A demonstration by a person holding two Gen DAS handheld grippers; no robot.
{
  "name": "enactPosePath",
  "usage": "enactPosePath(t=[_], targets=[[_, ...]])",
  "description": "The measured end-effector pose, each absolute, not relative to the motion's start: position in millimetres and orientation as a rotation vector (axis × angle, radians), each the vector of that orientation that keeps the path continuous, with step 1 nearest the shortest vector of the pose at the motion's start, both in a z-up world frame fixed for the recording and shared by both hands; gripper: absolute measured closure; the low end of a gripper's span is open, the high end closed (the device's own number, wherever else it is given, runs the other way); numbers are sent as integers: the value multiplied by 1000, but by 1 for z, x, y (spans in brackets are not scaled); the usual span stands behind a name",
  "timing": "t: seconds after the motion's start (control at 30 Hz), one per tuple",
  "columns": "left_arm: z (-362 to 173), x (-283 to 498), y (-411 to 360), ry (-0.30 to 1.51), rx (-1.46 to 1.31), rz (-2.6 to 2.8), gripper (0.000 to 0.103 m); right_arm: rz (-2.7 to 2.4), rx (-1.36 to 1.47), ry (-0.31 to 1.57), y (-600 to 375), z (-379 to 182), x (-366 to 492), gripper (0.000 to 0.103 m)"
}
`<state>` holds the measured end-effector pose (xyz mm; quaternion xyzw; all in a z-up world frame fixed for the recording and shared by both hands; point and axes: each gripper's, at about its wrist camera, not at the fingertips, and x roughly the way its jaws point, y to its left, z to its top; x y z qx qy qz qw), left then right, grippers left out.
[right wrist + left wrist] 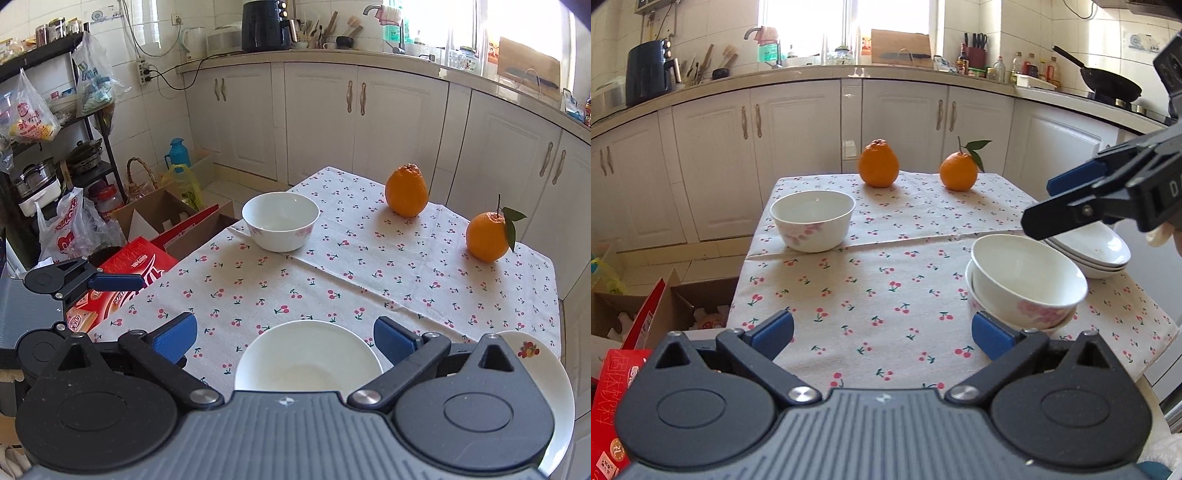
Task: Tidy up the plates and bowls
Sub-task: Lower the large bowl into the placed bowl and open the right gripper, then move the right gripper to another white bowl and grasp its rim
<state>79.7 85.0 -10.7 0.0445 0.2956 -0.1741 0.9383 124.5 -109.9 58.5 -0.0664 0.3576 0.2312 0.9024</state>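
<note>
the left gripper (882, 334) sits low at 6 o'clock in its own view, jaws spread wide with nothing between them but cherry-print cloth (886, 288). its right fingertip (991, 338) is just beside the bowl stack (1027, 284), at about 4 o'clock; whether it touches the lower bowl cannot be told. the stack is two white bowls with pink flowers, the upper one nested and tilted a little. behind the stack, at 3 o'clock, lie stacked plates (1097, 254), partly hidden by the right gripper (1043, 205), which comes in from the right edge above them. seen side-on there, its fingers look close together, but the gap is hard to read from that angle.

a lone bowl (813, 219) stands upright at 10 o'clock on the cloth, well apart from the stack. two oranges sit at the far edge of the table: one (878, 163) at 12 o'clock, and a leafy one (959, 171) at 1 o'clock.

in the right wrist view the right gripper (284, 339) has its jaws wide, holding nothing, and the stack's top bowl (308, 356) lies below and between the fingers. a plate (554, 373) with a fruit print shows at 4 o'clock. the lone bowl (280, 220) is at 12 o'clock, and a red box (133, 273) sits off the table at 9 o'clock.
</note>
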Motion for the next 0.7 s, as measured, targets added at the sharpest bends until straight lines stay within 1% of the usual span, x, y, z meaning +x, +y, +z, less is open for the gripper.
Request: enactPosePath(t=[0.23,0.4,0.7], targets=[[-16,93,100,599,52,-291,1,487,-160,738,-98,59,134,0],[-14,106,100,577,75,-250,1,492,-181,741,-88,61,148,0],[-10,145,95,557,102,-204,1,546,-229,745,-69,70,194,0]])
